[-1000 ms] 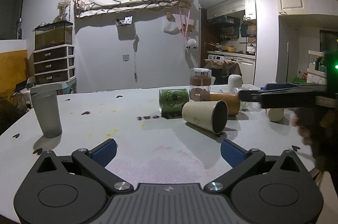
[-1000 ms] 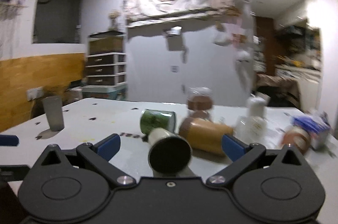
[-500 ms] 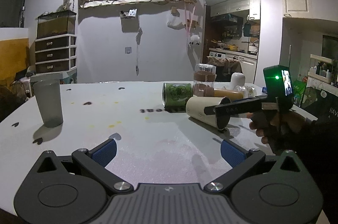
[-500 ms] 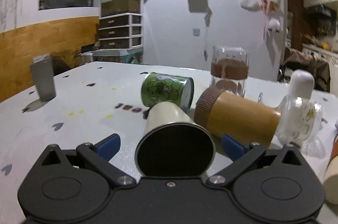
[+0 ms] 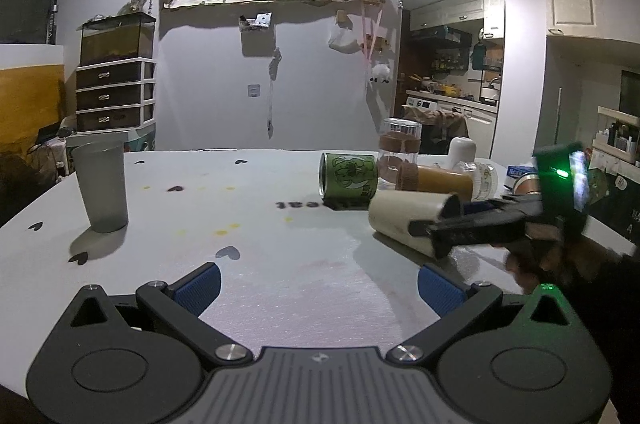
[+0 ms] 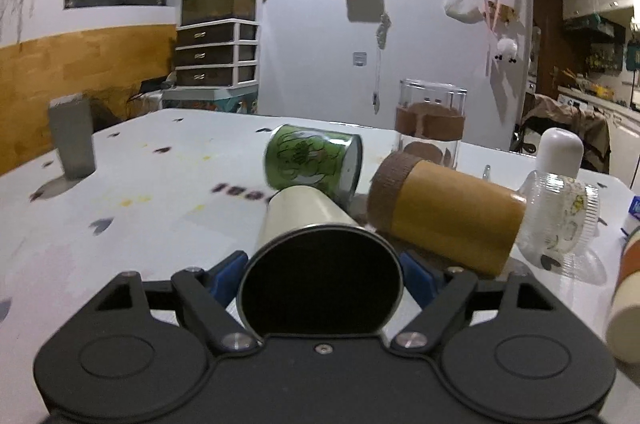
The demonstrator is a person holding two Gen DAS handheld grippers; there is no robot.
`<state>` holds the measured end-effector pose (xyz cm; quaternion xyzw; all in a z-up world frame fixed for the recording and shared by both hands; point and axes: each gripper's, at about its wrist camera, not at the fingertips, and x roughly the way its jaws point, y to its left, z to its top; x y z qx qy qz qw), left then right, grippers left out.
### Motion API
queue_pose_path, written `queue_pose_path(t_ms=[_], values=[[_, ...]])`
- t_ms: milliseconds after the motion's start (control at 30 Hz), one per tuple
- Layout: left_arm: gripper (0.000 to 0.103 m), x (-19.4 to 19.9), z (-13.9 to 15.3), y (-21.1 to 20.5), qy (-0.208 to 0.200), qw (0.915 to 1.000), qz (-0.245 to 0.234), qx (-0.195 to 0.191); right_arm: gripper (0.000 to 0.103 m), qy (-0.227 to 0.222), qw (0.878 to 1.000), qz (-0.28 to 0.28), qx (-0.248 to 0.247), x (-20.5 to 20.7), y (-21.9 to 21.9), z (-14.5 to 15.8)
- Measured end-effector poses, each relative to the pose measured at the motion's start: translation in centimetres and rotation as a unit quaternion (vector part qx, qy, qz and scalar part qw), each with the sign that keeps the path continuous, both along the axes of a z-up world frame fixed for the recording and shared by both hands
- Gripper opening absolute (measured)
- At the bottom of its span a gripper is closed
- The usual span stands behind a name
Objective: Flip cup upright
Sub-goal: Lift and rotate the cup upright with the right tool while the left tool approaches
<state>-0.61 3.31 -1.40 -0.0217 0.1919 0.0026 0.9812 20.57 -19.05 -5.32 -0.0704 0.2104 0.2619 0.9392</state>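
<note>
Lying on its side at lower centre, the cream cup [image 6: 304, 212] sits clamped in the right tool [image 6: 320, 274], while the left tool [image 5: 318, 284] stays apart over the white surface [image 5: 240, 224].

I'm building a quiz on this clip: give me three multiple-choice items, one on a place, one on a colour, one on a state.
1. Where is the right gripper?
A. Beside the grey tumbler
B. Around the cream cup's open end
C. Above the clear jar

2. What colour is the printed can behind the cream cup?
A. Green
B. Red
C. Blue

3. How is the grey tumbler standing?
A. On its side
B. Upright
C. Tilted on another cup

Answers: 1 B, blue fingers flank the dark mouth; 2 A, its printed side is green; 3 B, it stands alone on the table.
</note>
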Motion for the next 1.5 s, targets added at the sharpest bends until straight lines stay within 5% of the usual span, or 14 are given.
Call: queue_pose_path(t_ms=[633, 1000, 1300, 1500], values=[[0.103, 1.3, 0.1, 0.1, -0.003, 0.9998, 0.0, 0.02, 0.083, -0.01, 0.995, 0.096, 0.028, -13.2, -0.3, 0.5], [0.103, 9.2, -0.3, 0.4, 0.045, 0.9975, -0.004, 0.055, 0.083, -0.015, 0.993, 0.116, 0.014, -13.9, 0.5, -0.1], [0.103, 13.3, -1.8, -0.1, 0.101, 0.9921, -0.075, 0.007, 0.083, -0.025, 0.992, 0.126, 0.01, -14.5, 0.1, -0.3], [0.103, 13.5, -2.8, -0.6, 0.117, 0.9888, -0.092, 0.014, 0.083, -0.029, 0.991, 0.129, 0.003, -14.8, 0.1, -0.3]])
